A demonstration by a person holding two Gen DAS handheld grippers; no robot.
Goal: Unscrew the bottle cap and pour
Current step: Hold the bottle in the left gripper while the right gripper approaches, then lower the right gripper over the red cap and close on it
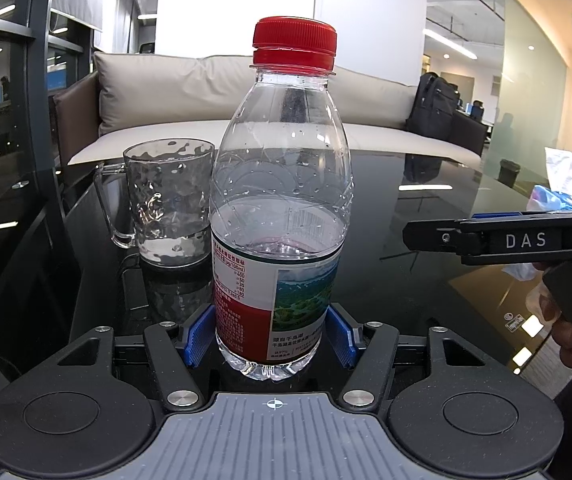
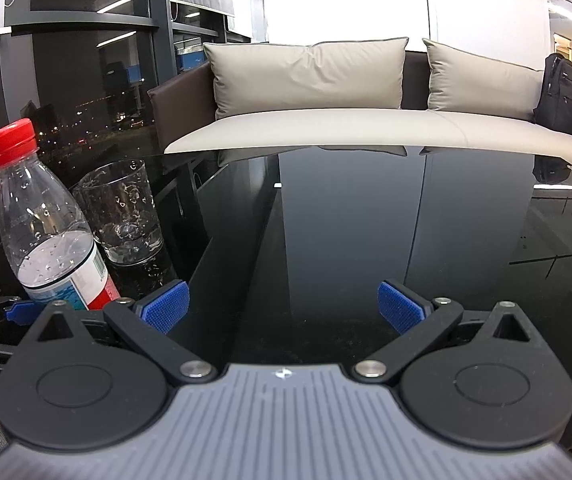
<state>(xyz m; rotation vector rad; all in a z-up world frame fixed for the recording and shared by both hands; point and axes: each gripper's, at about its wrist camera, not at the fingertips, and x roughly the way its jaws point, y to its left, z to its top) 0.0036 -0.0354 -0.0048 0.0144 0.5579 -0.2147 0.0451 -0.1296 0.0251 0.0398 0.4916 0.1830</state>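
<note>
A clear water bottle (image 1: 280, 208) with a red cap (image 1: 295, 37) stands upright on the black glass table (image 1: 426, 240). It is about half full. My left gripper (image 1: 270, 338) is shut on the bottle's lower body, blue pads touching both sides. A clear glass mug (image 1: 168, 204) stands just behind the bottle on the left, with a little water in it. My right gripper (image 2: 284, 306) is open and empty over bare table, to the right of the bottle (image 2: 52, 232) and mug (image 2: 120, 212). It also shows side-on in the left wrist view (image 1: 410, 236).
A beige sofa with cushions (image 2: 310, 76) runs along the table's far edge. A black backpack (image 1: 434, 104) sits on its right end. Crumpled blue and white plastic (image 1: 558, 192) lies at the right. Dark windows are on the left.
</note>
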